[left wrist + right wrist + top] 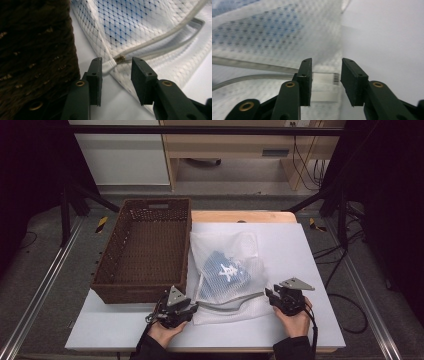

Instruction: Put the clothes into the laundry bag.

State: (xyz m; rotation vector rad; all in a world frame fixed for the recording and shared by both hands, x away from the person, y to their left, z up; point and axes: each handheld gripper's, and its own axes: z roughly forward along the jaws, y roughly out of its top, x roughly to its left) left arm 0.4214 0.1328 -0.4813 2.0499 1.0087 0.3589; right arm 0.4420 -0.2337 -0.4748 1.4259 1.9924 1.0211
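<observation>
Both tools released: left tool (116, 63) straddles mesh bag (227, 270) zipper end (120, 59), right tool (326, 67) its label corner, probably to spread the opening.

White table (300, 250): brown wicker basket (145, 250) left, mesh laundry bag (227, 270) centre.

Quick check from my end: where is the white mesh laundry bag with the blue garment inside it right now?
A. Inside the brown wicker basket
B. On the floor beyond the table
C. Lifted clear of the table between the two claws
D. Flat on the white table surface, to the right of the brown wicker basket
D: the white mesh laundry bag lies on the white table surface, beside the brown wicker basket, whose inside holds nothing.
</observation>
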